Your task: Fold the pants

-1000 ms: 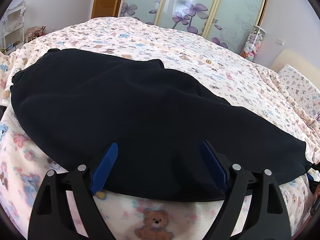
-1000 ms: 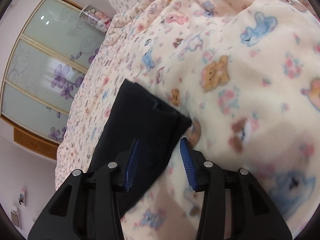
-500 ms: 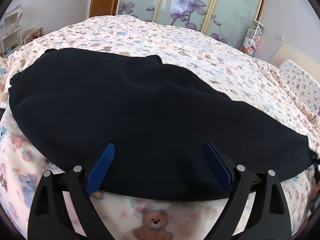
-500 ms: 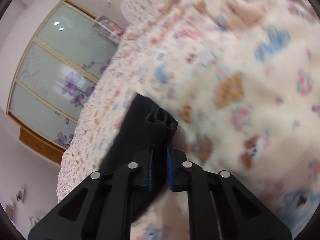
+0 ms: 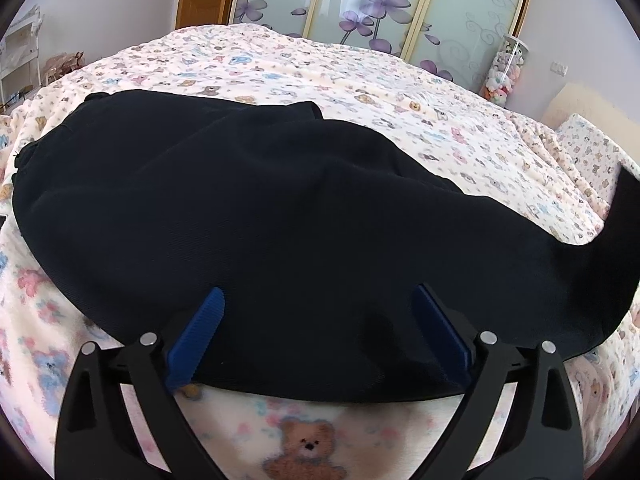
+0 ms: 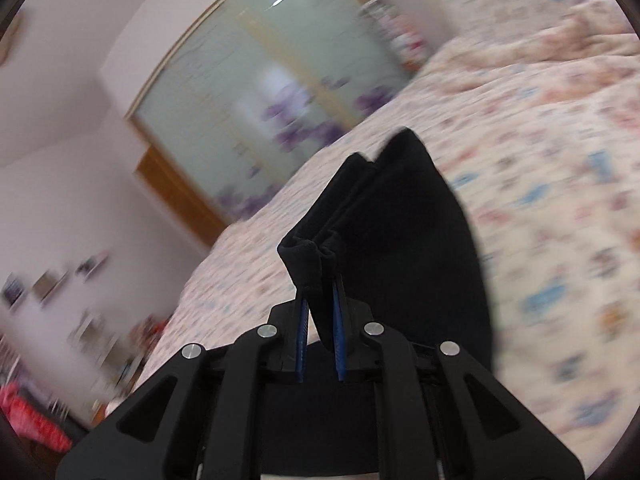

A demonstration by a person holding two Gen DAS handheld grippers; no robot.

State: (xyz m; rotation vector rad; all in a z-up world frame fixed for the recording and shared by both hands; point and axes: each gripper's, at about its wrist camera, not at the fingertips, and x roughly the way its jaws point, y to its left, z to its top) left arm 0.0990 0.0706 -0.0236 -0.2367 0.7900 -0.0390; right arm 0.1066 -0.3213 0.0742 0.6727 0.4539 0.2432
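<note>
Change since a second ago: right gripper has clamped the leg end of the pants and lifted it off the bed; in the left wrist view the far right tip of the cloth, flat on the cover before, now rises along the picture's right edge.
Left gripper: its jaws have just been opening further and now stand wide apart, released; the near edge of the pants lies between the blue pads, which do not press on it.
Right gripper grip: blue pads nearly together, clenched on a bunched fold of black cloth that sticks up above them; the background here is smeared with motion.
Pants, near part: black, spread flat across the near side of the bed, the hem edge running just in front of the left gripper's fingers.
Pants, far part: in the left wrist view the wider end lies toward the left, with a second layer's edge showing along the upper middle; the narrow end to the right is raised.
Bedspread: cream with a teddy-bear print, covering the bed under and beyond the pants.
Pillow: same print, at the far right.
Wardrobe doors: frosted glass with purple flowers, past the bed.
Jar of soft toys: beside the wardrobe, far right.
</note>
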